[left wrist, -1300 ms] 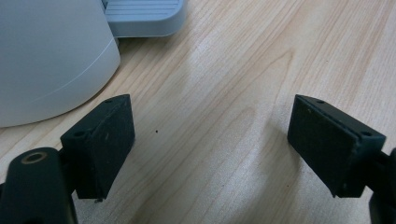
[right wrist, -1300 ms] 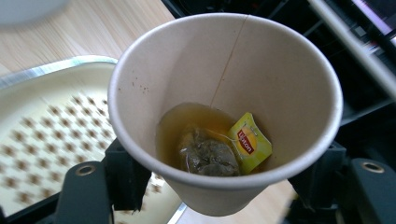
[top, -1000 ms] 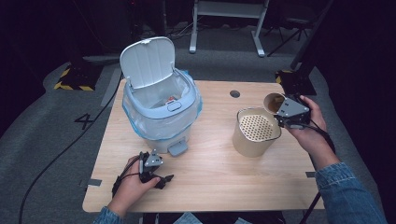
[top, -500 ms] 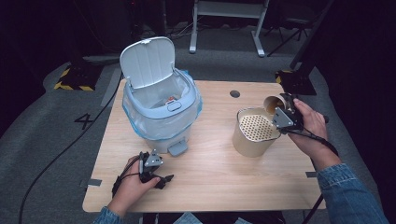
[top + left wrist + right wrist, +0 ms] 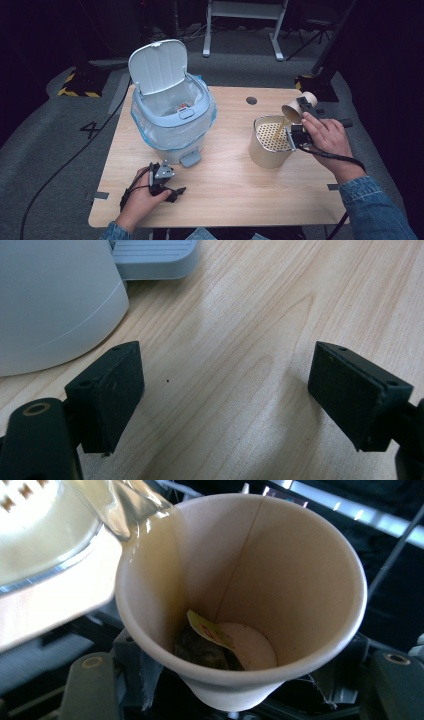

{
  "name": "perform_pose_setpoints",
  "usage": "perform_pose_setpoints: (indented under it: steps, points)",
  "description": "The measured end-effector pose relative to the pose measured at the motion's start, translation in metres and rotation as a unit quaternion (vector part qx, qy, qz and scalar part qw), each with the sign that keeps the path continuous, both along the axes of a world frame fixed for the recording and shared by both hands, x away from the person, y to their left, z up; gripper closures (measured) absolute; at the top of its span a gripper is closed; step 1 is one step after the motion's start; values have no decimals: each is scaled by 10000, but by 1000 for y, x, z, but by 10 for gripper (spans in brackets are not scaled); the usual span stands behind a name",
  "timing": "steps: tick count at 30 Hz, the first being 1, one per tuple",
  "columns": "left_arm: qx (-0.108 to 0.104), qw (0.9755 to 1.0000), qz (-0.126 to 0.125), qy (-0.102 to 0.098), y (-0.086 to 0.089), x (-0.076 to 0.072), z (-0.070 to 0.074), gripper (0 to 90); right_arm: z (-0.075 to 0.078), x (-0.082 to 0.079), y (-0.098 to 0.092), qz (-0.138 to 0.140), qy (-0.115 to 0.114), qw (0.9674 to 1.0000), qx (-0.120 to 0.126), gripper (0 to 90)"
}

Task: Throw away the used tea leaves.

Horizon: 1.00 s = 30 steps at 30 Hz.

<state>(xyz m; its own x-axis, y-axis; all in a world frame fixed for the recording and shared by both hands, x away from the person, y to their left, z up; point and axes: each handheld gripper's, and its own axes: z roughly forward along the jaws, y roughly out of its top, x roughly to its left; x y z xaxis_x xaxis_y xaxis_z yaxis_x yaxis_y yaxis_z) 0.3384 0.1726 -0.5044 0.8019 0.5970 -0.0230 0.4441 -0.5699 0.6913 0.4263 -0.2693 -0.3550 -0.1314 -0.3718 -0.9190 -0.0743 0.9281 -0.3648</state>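
A: Right tongs [image 5: 299, 119] first. State?

B: Clamped on a paper cup [image 5: 240, 595], one jaw on either side of its base in the right gripper view. The cup is tipped over, mouth toward the tan canister [image 5: 270, 142] just beside the tongs.

A: Contents?

B: A thin stream of pale yellowish liquid [image 5: 281, 126] runs from the cup rim down onto the canister's perforated insert [image 5: 272, 136]. Inside the cup, at the bottom, a tea bag [image 5: 202, 647] with a yellow tag [image 5: 210, 630] lies against the wall.

A: And the hand?

B: Right hand [image 5: 325, 137] wraps the gripper body, a cable trailing back along the denim sleeve [image 5: 377, 210].

A: Left tongs [image 5: 172, 192]?

B: Jaws apart, nothing between them, resting low on the worktop [image 5: 240, 185]. In the left gripper view bare wood grain lies between the two black pads [image 5: 107, 390].

A: What lies ahead of them?

B: Just ahead and to one side, the white body of a pedal bin [image 5: 50, 300] and its grey foot pedal [image 5: 152, 257]. In the high view the bin [image 5: 172, 120] stands with its lid [image 5: 157, 65] swung up, a clear liner folded over the rim, some small items inside that I cannot identify.

A: Separation between the two sets of tongs?

B: Well apart, the bin near the left, the canister at the right.
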Motion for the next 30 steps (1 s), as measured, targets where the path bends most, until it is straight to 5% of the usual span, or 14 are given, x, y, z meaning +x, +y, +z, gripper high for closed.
perform_pose_setpoints:
  steps: [6,7,9,10,11,12,14,15,18,23,30]
  points:
    - [-1,10000,3,0,0,0,0,154,-5,-2,4,43,-479,9954,-830,330]
    - [-1,10000,2,0,0,0,0,154,-9,-4,6,84,-720,9890,-1292,330]
    - [0,10000,0,0,0,0,0,154,-11,-5,7,102,-840,9849,-1507,330]
    - [-1,10000,-1,-2,0,0,0,154,-13,-5,8,115,-952,9805,-1717,330]
    - [-1,10000,-1,-2,0,0,0,154,-15,-6,9,123,-1109,9725,-2043,330]
    - [0,10000,1,1,0,0,0,154,-17,-7,10,153,-1187,9683,-2192,330]
    - [-1,10000,1,-1,0,0,0,154,-20,-8,11,198,-1311,9614,-2410,330]
    - [-1,10000,1,-1,0,0,0,154,-20,-8,11,198,-1311,9614,-2410,330]
    - [-1,10000,1,1,0,0,0,154,-20,-9,13,220,-1483,9541,-2594,330]
    - [-2,10000,2,0,0,0,0,154,-17,-11,14,215,-1622,9499,-2663,330]
    - [0,10000,0,-2,0,0,0,154,-15,-11,15,239,-1533,9541,-2560,330]
